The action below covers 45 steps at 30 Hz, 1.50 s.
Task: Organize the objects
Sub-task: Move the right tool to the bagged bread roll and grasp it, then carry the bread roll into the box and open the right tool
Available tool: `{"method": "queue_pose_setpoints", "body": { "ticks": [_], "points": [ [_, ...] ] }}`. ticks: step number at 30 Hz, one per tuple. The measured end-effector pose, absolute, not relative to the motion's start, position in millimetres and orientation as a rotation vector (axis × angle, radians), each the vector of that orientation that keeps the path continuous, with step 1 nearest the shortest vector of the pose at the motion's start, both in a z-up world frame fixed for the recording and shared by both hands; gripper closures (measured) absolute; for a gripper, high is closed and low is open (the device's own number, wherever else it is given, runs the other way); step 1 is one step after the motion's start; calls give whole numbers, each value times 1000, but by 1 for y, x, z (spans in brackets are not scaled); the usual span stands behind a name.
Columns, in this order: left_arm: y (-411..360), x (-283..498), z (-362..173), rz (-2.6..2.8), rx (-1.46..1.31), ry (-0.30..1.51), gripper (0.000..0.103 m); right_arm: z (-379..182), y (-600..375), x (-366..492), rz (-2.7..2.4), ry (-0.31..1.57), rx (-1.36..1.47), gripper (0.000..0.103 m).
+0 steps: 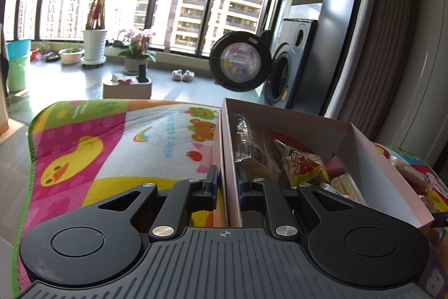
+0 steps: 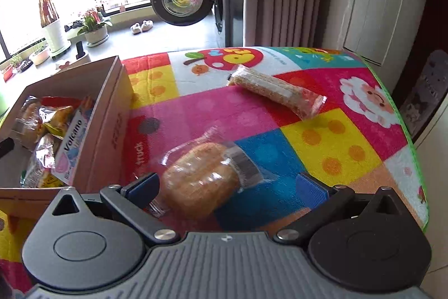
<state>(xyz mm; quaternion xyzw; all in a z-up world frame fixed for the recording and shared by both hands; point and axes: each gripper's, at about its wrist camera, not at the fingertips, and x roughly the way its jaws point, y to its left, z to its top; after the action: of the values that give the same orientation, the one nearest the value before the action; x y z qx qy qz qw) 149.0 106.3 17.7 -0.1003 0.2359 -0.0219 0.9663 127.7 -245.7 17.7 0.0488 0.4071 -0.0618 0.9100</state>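
Left wrist view: your left gripper (image 1: 227, 182) has its fingers drawn narrow over the near left wall of the cardboard box (image 1: 372, 161), one finger outside on the play mat (image 1: 112, 136), the other inside, so it is pinching that wall. Just past the inner finger lie a wrapped brown cake (image 1: 252, 150) and a yellow cartoon snack bag (image 1: 302, 161), packed close together with other packets. The box's right half shows bare floor and wall. To the left of the box the mat is open right out to its green edge.

Right wrist view: your right gripper (image 2: 231, 185) stands wide, empty, with the wrapped bread roll (image 2: 201, 181) lying on the mat between the fingers. The roll sits close against the left finger (image 2: 145, 184); whether they touch you cannot tell. The right finger (image 2: 310, 187) is well apart from it. The box stands just to the left of the roll, its tall side wall near your left finger, with a Volcano carton (image 2: 74, 145) leaning inside. Farther ahead, a long granola bar packet (image 2: 277, 91) lies slantwise on the mat, well apart from the roll. To the right the mat is open up to its green border (image 2: 414, 147).
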Motion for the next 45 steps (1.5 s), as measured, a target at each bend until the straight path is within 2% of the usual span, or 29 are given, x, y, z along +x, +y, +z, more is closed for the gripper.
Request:
{"method": "queue_pose_setpoints", "body": {
  "ticks": [7, 14, 22, 33, 40, 45],
  "points": [
    [106, 146, 21, -42, -197, 451, 89, 19, -267, 112, -58, 826, 189, 0],
    [105, 145, 21, -41, -186, 446, 90, 8, -255, 148, -15, 859, 348, 0],
    [105, 145, 22, -41, -187, 449, 90, 8, -252, 137, -43, 865, 113, 0],
    [104, 145, 20, -41, -183, 446, 90, 6, -239, 149, 6, 834, 27, 1],
    [104, 145, 20, -42, -183, 448, 90, 2, -240, 153, -31, 886, 21, 33],
    [104, 145, 20, -41, -182, 447, 90, 19, -243, 114, 10, 923, 68, 37]
  ]
}}
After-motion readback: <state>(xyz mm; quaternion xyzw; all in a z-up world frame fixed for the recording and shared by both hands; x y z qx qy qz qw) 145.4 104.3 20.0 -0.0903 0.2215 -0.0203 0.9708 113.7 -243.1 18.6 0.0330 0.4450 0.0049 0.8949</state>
